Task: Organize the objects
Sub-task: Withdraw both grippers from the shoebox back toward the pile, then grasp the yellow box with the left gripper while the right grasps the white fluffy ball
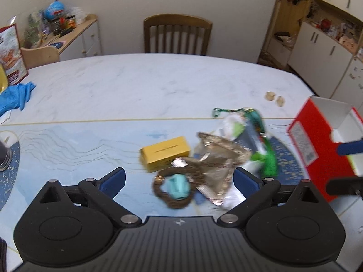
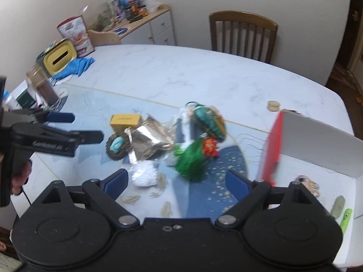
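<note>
A pile of small things lies mid-table: a yellow box (image 1: 165,151), a brown woven ring with a turquoise piece (image 1: 175,188), a crinkled foil wrapper (image 1: 215,158), a green tassel (image 1: 268,161) and a teal ornament (image 2: 207,119). A red open box (image 1: 322,136) stands at the right. My left gripper (image 1: 179,179) is open and empty, hovering over the ring. My right gripper (image 2: 177,181) is open and empty, just in front of the green tassel (image 2: 191,161). The left gripper also shows in the right wrist view (image 2: 74,127). The red box (image 2: 271,149) holds small trinkets.
A blue glove (image 1: 15,96), a cereal box (image 1: 11,54) and a yellow tissue box (image 2: 59,59) sit at the table's far left, with a dark jar (image 2: 44,88). A wooden chair (image 1: 178,35) stands behind the table. Two small beige pieces (image 1: 275,97) lie at the right.
</note>
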